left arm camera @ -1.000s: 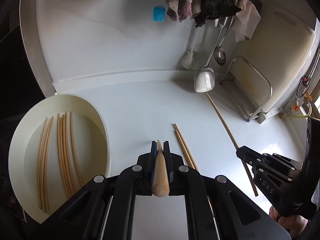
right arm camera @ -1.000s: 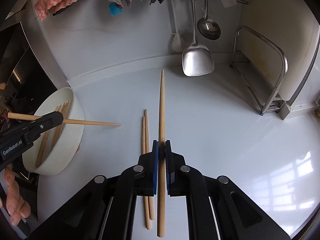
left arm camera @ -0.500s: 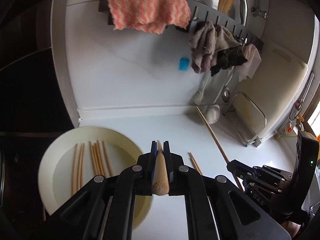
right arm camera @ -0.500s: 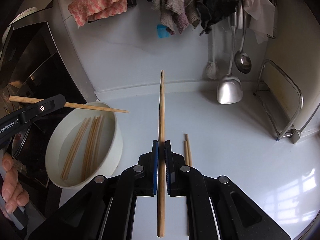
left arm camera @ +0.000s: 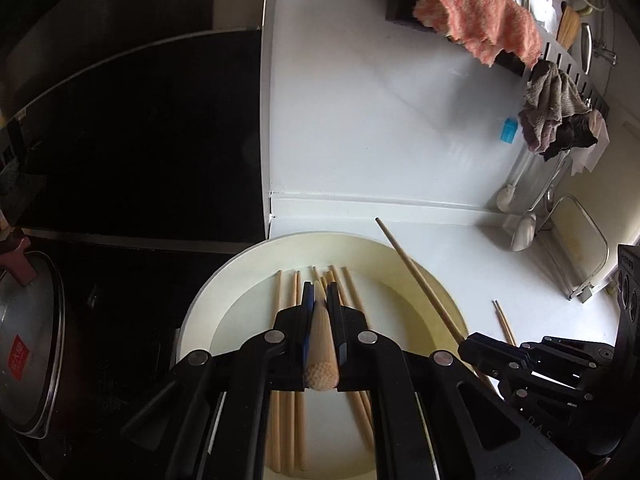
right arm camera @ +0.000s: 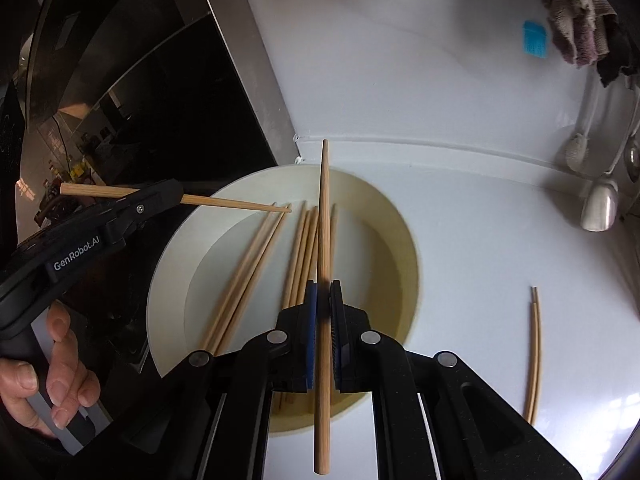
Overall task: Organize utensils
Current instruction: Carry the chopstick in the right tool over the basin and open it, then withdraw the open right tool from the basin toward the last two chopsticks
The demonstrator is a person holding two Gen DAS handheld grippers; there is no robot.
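A cream oval bowl (left arm camera: 248, 264) (right arm camera: 400, 224) on the white counter holds several wooden chopsticks (right arm camera: 248, 264). My left gripper (left arm camera: 320, 300) is shut on one chopstick (left arm camera: 320, 344), held above the bowl; it also shows in the right wrist view (right arm camera: 236, 202). My right gripper (right arm camera: 323, 296) is shut on another chopstick (right arm camera: 324, 208), held above the bowl and pointing across it; it also shows in the left wrist view (left arm camera: 416, 276). Two chopsticks (right arm camera: 535, 344) (left arm camera: 502, 318) lie on the counter right of the bowl.
A black cooktop (left arm camera: 140, 140) and a lidded pot (left arm camera: 28, 340) lie left of the bowl. Cloths (left arm camera: 480, 20), a blue brush (left arm camera: 509, 130), a ladle and a spatula (right arm camera: 600, 208) hang on the back wall. A metal rack (left arm camera: 580, 248) stands at right.
Both grippers have swung left from the counter with their chopsticks and now hover over the bowl. The two loose chopsticks stay on the counter.
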